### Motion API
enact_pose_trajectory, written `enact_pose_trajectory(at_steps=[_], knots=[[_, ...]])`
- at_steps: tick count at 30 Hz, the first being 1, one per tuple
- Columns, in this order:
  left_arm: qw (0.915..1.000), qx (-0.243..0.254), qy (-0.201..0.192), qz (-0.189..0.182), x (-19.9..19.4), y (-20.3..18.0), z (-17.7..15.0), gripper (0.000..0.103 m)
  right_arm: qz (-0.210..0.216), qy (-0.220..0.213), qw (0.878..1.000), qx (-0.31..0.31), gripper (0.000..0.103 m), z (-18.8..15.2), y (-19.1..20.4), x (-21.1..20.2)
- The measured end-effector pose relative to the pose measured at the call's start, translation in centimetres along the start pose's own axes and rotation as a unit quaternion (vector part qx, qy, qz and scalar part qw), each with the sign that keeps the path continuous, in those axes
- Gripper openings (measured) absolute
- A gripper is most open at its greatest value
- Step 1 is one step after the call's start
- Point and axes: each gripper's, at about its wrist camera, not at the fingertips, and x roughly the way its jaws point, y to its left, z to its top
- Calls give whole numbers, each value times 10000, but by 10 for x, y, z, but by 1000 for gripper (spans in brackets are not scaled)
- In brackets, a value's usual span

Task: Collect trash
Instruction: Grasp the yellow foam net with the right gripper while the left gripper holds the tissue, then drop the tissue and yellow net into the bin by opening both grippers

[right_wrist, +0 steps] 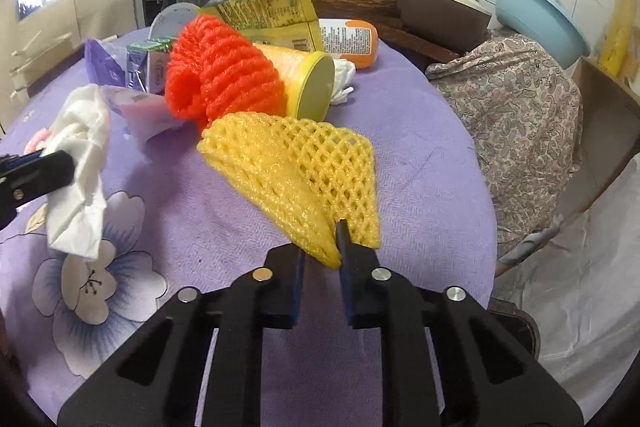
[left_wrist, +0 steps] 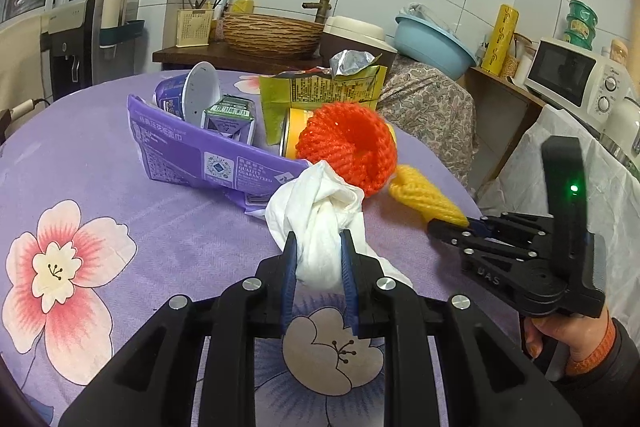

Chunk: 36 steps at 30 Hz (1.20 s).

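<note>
Trash pile on the purple worktop (left_wrist: 80,163), both tools loaded

Left tool (left_wrist: 318,239) is clamped on the crumpled tissue (left_wrist: 320,203); right tool (right_wrist: 322,247) pinches the yellow foam net (right_wrist: 296,171) by its corner, apparently to carry both off together.

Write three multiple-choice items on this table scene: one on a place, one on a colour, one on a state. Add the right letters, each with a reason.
1. Where does the orange foam net lie?
A. against the yellow cup
B. in the blue basin
C. on the microwave

2. What colour is the foam net in the right tongs?
A. red
B. yellow
C. green

3. What state are the left tongs in?
A. open and bare
B. shut on the white tissue
C. shut on the milk carton

Answers:
1 A, it leans on the yellow cup on the purple tablecloth.
2 B, the pinched mesh is yellow.
3 B, both fingers press the white tissue between them.
</note>
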Motion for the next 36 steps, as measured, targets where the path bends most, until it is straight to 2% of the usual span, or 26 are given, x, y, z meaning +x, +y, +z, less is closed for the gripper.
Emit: enact_pose_trajectory(at_steps=[10, 21, 25, 28, 30, 33, 36], knots=[[9997, 238, 4, -1, 1, -8, -3, 20, 308, -461, 9976, 409, 13, -31, -10, -52], [9982, 568, -41, -200, -1, -28, -9, 20, 139, -896, 9902, 1058, 11, -82, -53, -122], [9974, 542, 5, -476, -9, -43, -13, 20, -92, -970, 9878, 1213, 11, -104, -71, -145], [9947, 718, 1, -731, -16, -69, -15, 20, -334, -915, 9866, 1308, 11, -120, -85, -153], [9914, 843, 85, -1001, -18, -91, -18, 20, -559, -808, 9850, 1421, 11, -134, -97, -152], [9846, 1069, 214, -1368, -14, -127, -23, 20, -681, -645, 9798, 1766, 11, -156, -119, -148], [9784, 1319, 259, -1571, -7, -159, -29, 20, -818, -493, 9758, 1969, 11, -178, -135, -141]])
